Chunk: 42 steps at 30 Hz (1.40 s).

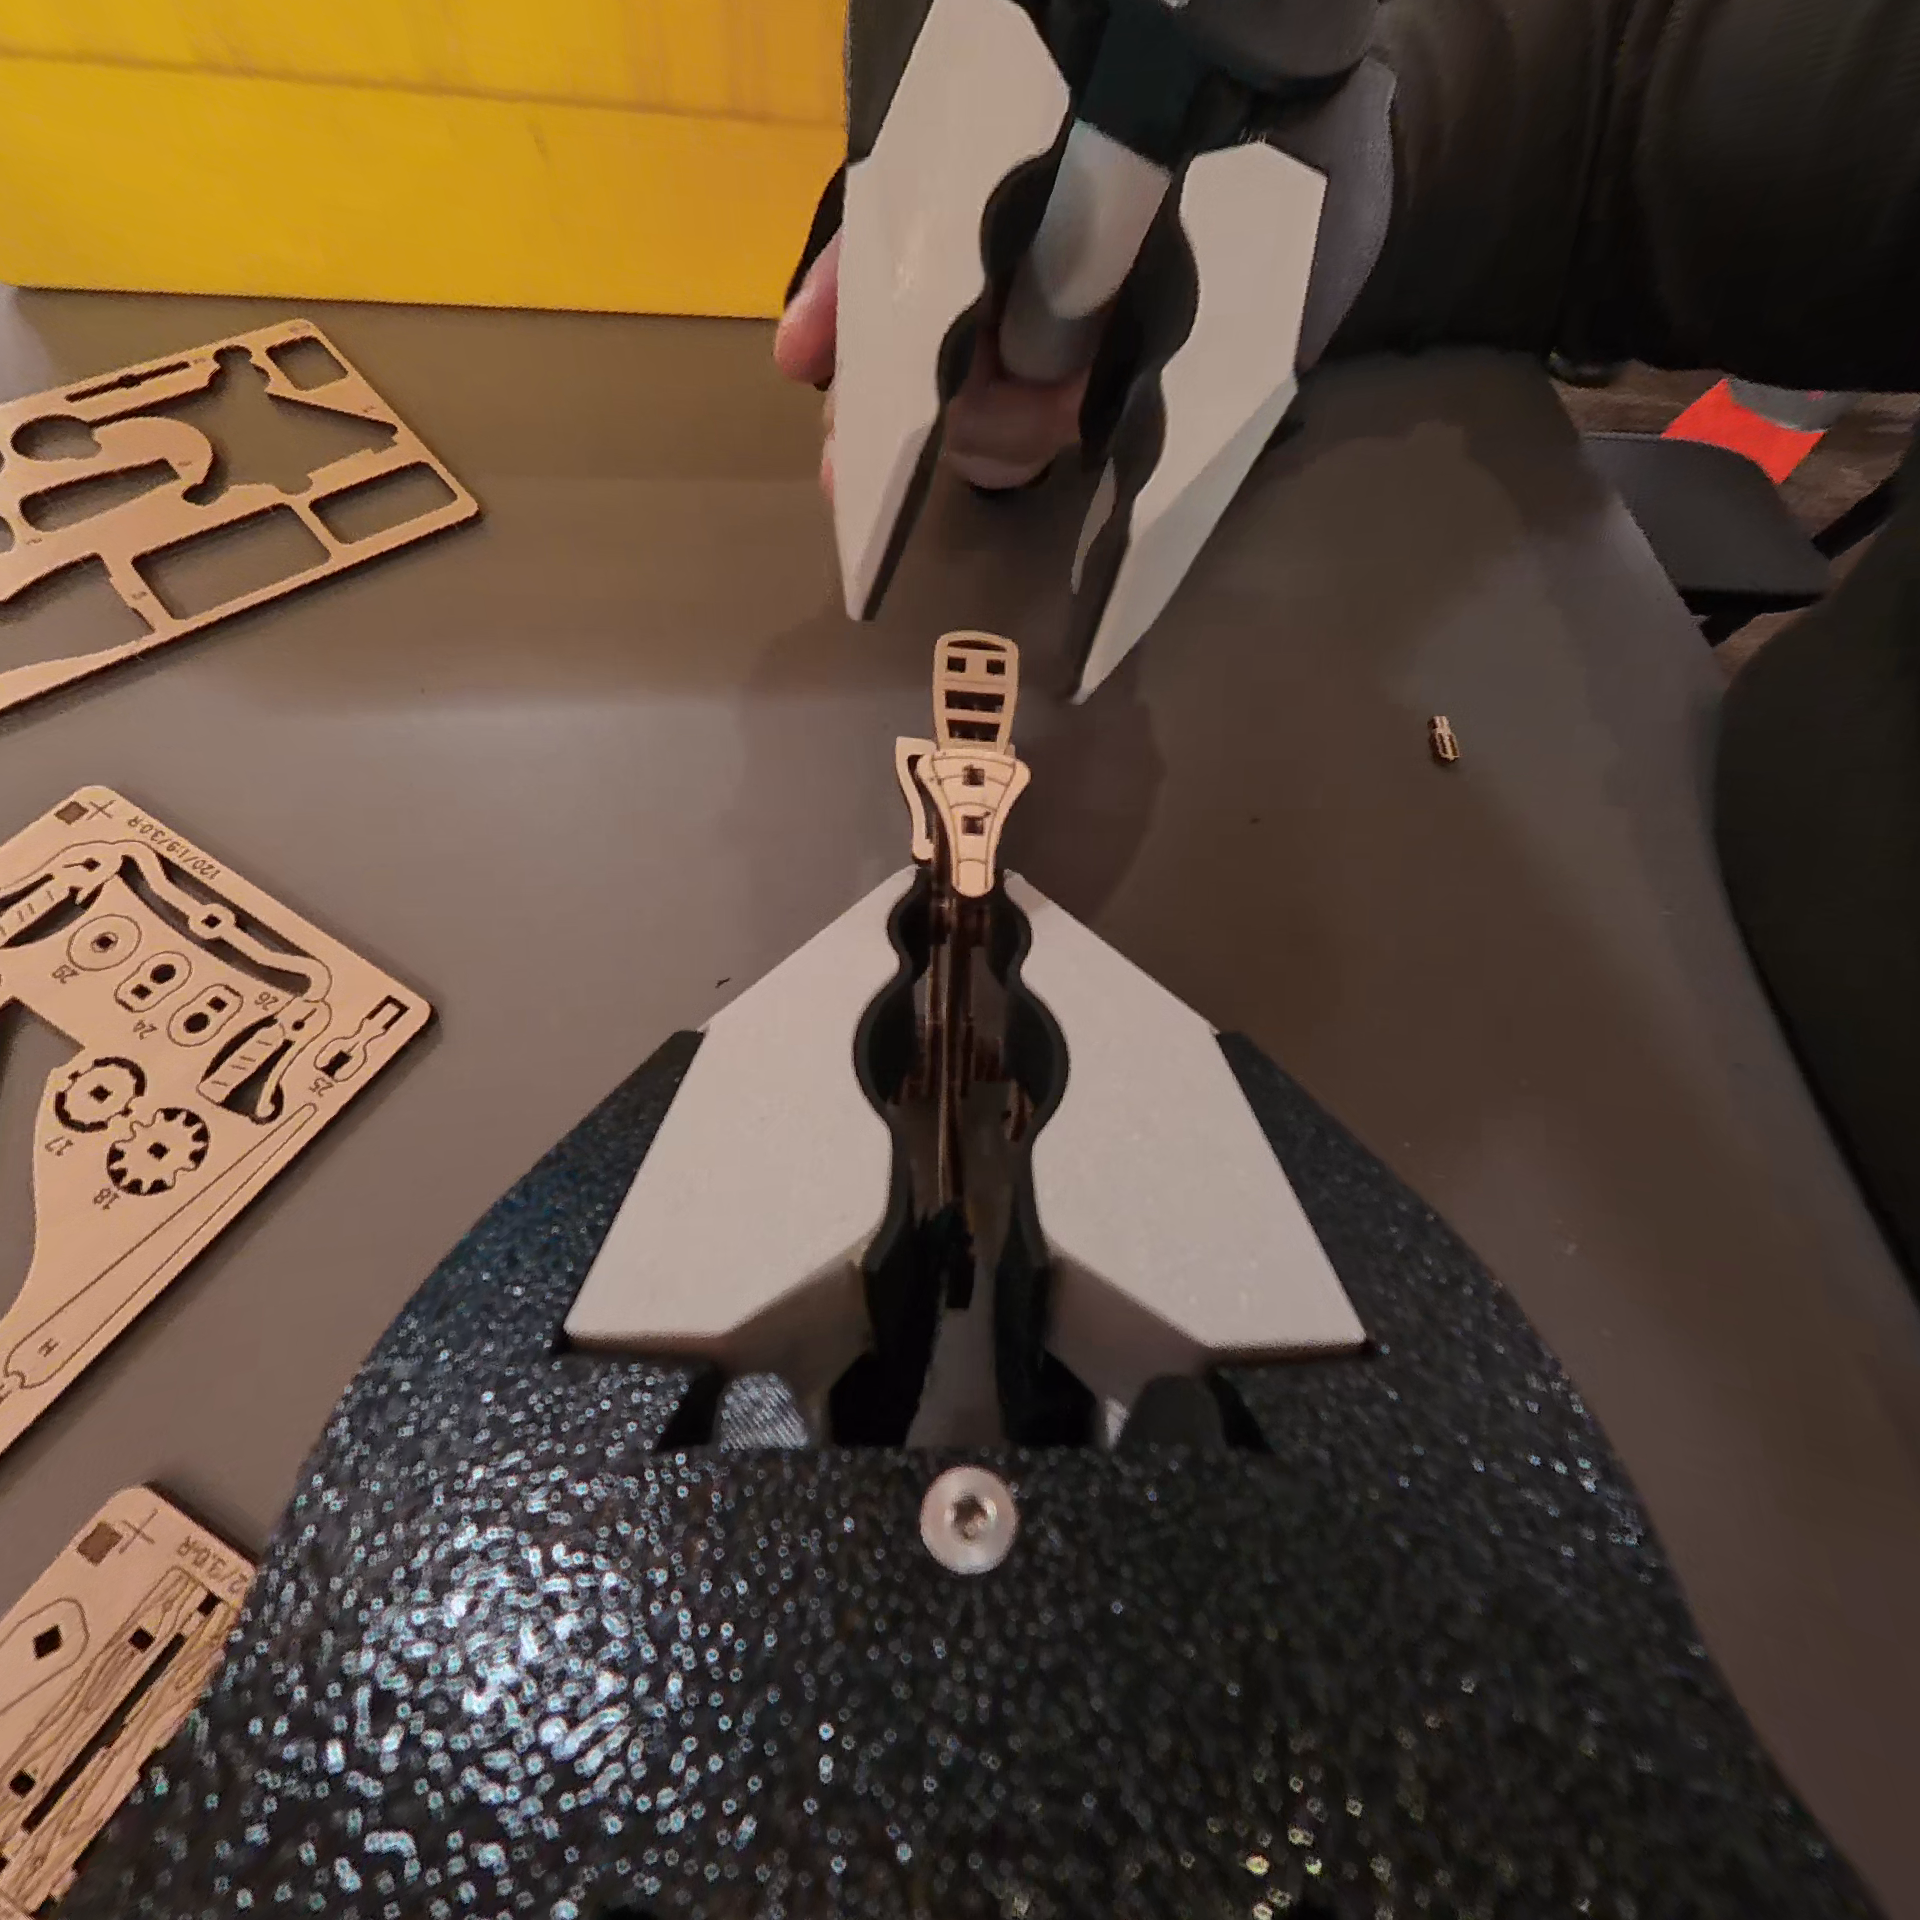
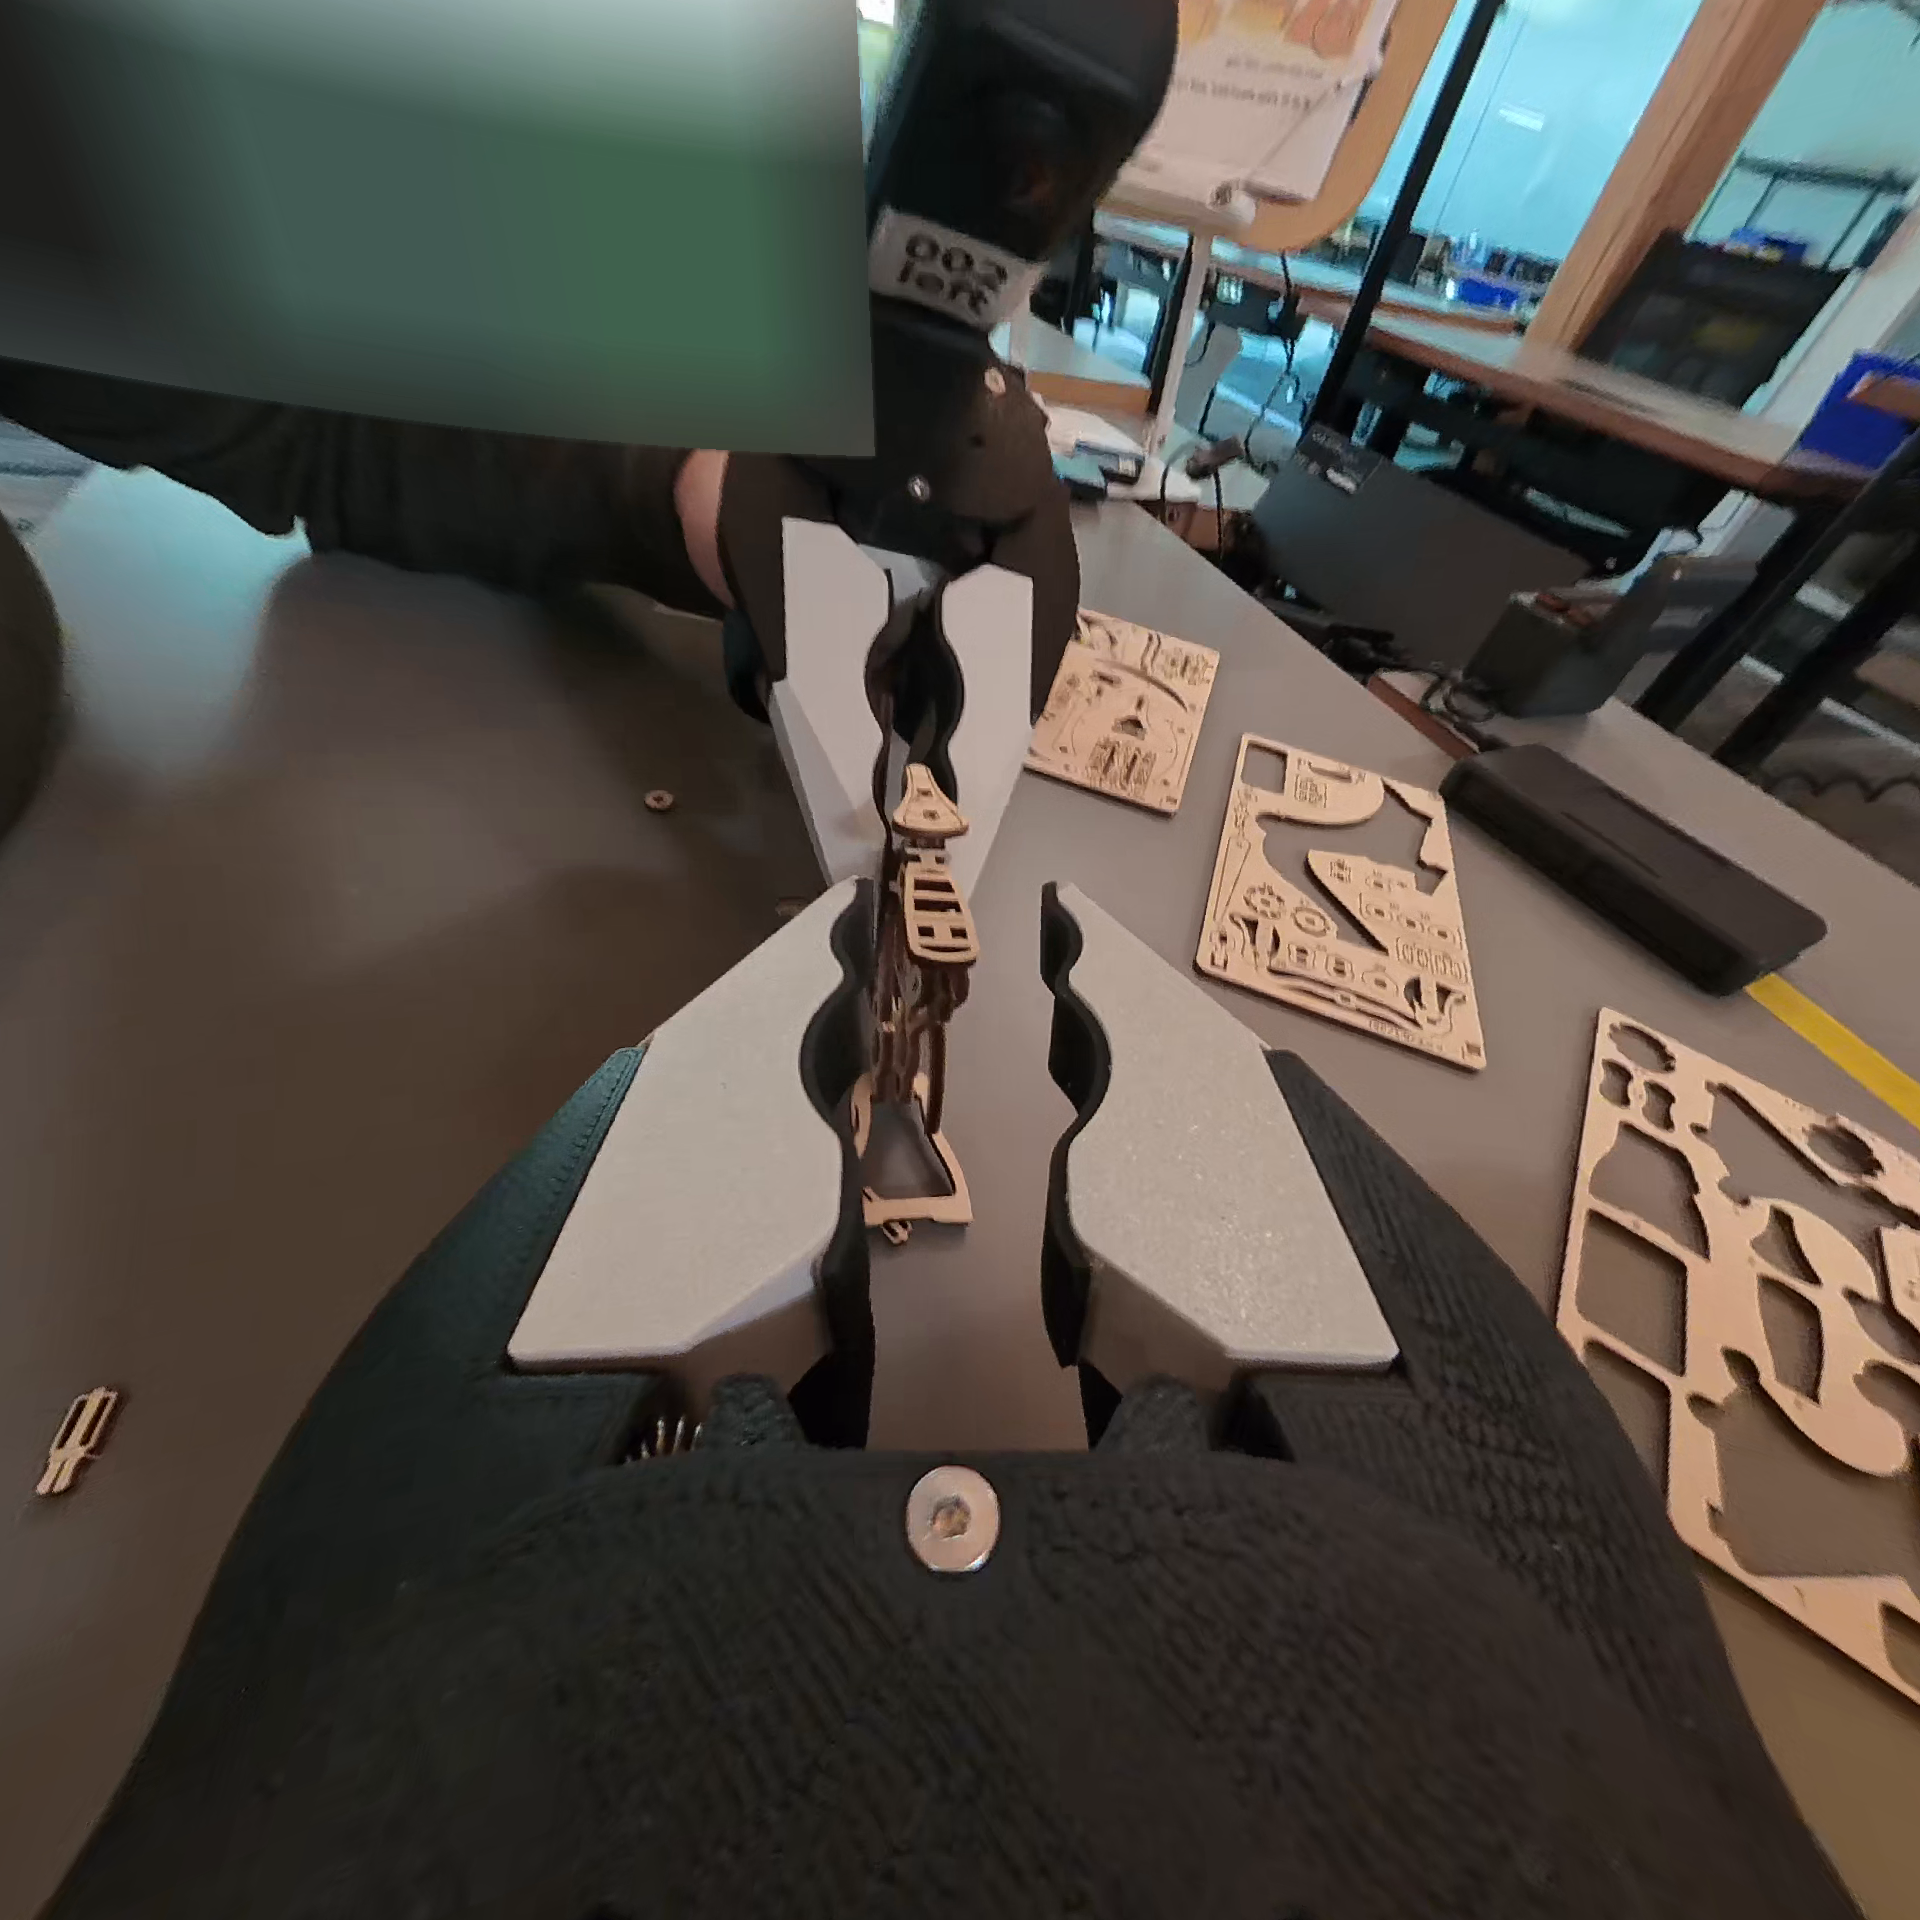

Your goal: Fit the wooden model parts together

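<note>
Nearest in the left wrist view we see the left gripper (image 1: pixel 961 883), its two grey fingers pressed together on the wooden model (image 1: pixel 966 790). Only the pale top of the model stands out above the fingertips, in the middle of the frame; the rest is hidden in the dark slot between the fingers and is hard to make out.

Beyond it, in the upper middle, the right gripper (image 1: pixel 966 655) points down toward the model with its jaws apart, the tips just beside the model's top. We cannot tell whether they touch it. A hand (image 1: pixel 831 343) behind this gripper is mostly covered.

The right wrist view shows the right gripper (image 2: pixel 951 904) wide open, and the model (image 2: pixel 925 935) stands inside the gap, close to the finger in the left half of the frame (here we see also its lower dark lattice part, which the left view hides). There is free room toward the other finger.

Around them the grey table (image 1: pixel 623 727) is open. A small wooden piece (image 1: pixel 1444 740) lies alone at the right of the left view, another small piece (image 2: pixel 78 1439) at the lower left of the right view. The punched wooden sheets (image 1: pixel 197 1029) are cut by the left edge; in the right view more sheets (image 2: pixel 1340 914) lie at the right, with a black case (image 2: pixel 1631 862) farther away.
</note>
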Each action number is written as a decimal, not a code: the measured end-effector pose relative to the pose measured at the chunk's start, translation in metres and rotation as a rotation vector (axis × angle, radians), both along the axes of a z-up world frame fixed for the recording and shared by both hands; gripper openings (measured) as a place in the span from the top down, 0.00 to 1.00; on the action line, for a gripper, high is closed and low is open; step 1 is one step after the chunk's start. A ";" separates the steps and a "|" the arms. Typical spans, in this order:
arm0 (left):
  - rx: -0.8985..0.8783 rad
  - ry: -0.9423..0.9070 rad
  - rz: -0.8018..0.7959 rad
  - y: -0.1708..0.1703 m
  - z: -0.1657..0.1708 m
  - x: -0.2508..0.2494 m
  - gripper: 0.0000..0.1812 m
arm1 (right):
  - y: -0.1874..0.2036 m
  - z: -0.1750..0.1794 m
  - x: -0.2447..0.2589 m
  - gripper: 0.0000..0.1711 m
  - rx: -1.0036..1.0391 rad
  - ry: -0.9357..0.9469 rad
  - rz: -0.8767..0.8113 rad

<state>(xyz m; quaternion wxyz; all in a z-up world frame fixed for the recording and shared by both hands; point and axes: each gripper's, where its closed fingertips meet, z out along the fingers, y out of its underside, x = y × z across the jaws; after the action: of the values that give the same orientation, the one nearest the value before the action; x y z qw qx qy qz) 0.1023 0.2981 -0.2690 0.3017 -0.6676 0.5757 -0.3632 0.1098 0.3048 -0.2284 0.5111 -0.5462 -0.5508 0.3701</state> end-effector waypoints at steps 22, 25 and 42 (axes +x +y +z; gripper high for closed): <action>0.013 -0.002 -0.008 -0.001 0.000 0.001 0.96 | 0.000 -0.013 0.000 0.92 -0.015 -0.096 0.032; 0.015 -0.001 -0.008 -0.001 0.000 0.001 0.96 | -0.001 -0.012 0.001 0.92 0.014 -0.107 0.036; 0.013 0.000 -0.010 -0.001 0.000 0.001 0.96 | -0.001 -0.013 0.004 0.92 0.027 -0.141 0.063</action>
<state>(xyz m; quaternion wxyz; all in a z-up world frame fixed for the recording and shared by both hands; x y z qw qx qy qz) 0.1031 0.2974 -0.2693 0.3044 -0.6627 0.5813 -0.3608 0.1136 0.3042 -0.2415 0.4664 -0.5463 -0.6076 0.3390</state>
